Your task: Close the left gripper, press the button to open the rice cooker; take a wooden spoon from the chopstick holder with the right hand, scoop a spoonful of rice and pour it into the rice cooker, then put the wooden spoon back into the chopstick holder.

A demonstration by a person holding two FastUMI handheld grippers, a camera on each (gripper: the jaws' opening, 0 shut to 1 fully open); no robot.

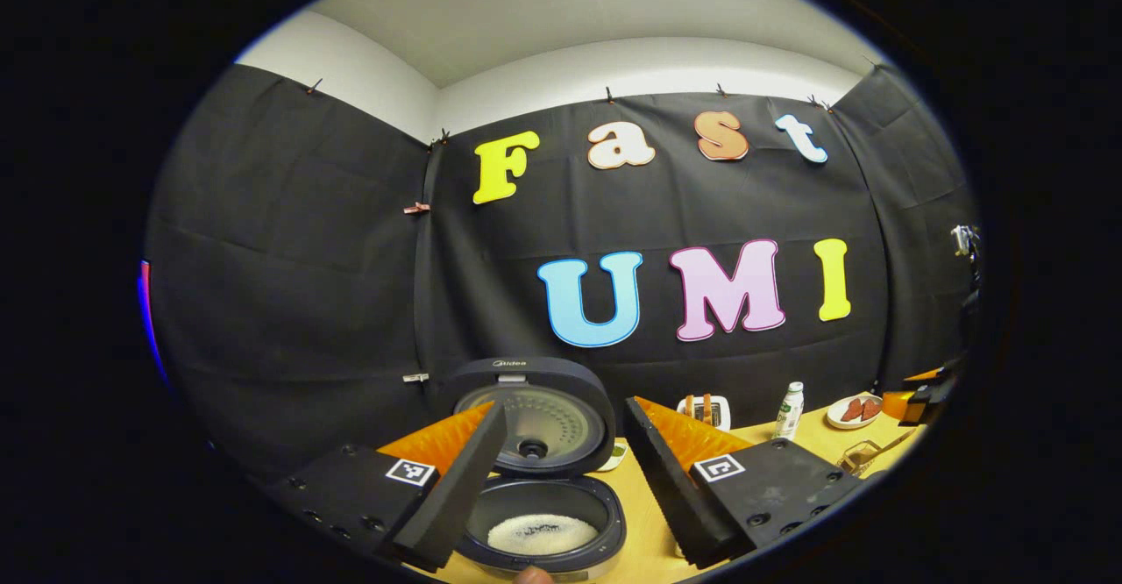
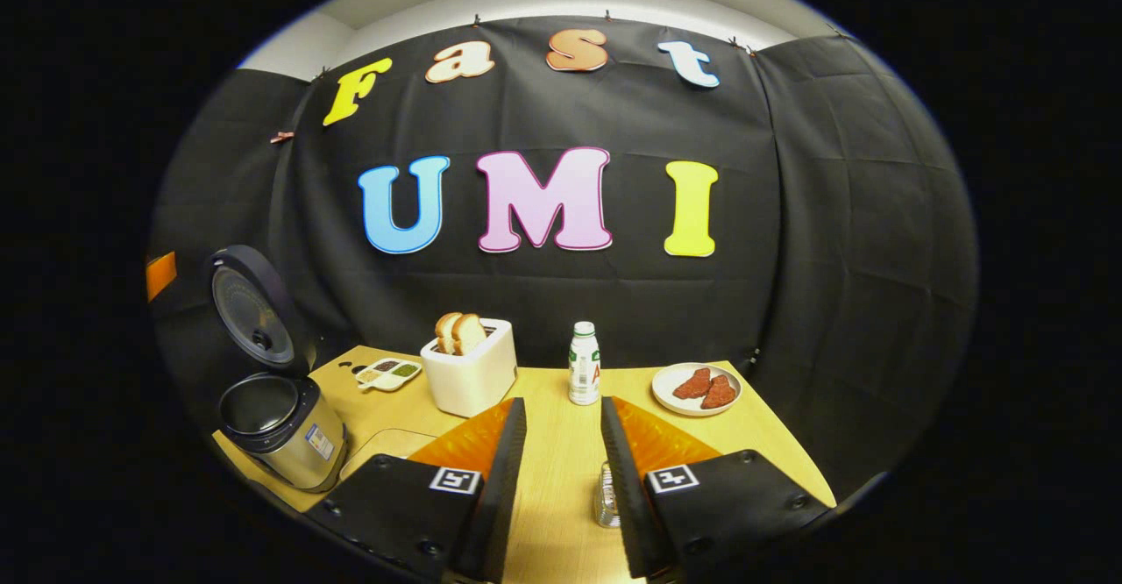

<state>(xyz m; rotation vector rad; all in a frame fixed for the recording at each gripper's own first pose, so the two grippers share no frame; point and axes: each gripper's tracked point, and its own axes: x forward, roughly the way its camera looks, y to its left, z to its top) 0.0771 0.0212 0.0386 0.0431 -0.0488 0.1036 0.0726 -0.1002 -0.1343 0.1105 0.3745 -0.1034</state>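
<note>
The rice cooker (image 1: 536,514) stands open just below my left gripper (image 1: 565,409), its lid (image 1: 530,417) raised upright. White rice (image 1: 542,533) lies in the inner pot. The left fingers (image 1: 456,496) are spread wide on either side of the cooker, holding nothing. In the right gripper view the cooker (image 2: 280,435) sits at the table's left edge, lid (image 2: 250,316) up. My right gripper (image 2: 562,404) is open over the table with nothing between its fingers. A wire chopstick holder (image 2: 607,496) stands low beside its right finger. In the left gripper view that holder (image 1: 863,454) has a wooden handle sticking out.
On the wooden table (image 2: 771,444) stand a white toaster (image 2: 471,365) with bread, a small bottle (image 2: 584,375), a plate of red slices (image 2: 697,388) and a divided condiment dish (image 2: 388,373). A fingertip (image 1: 532,575) shows in front of the cooker.
</note>
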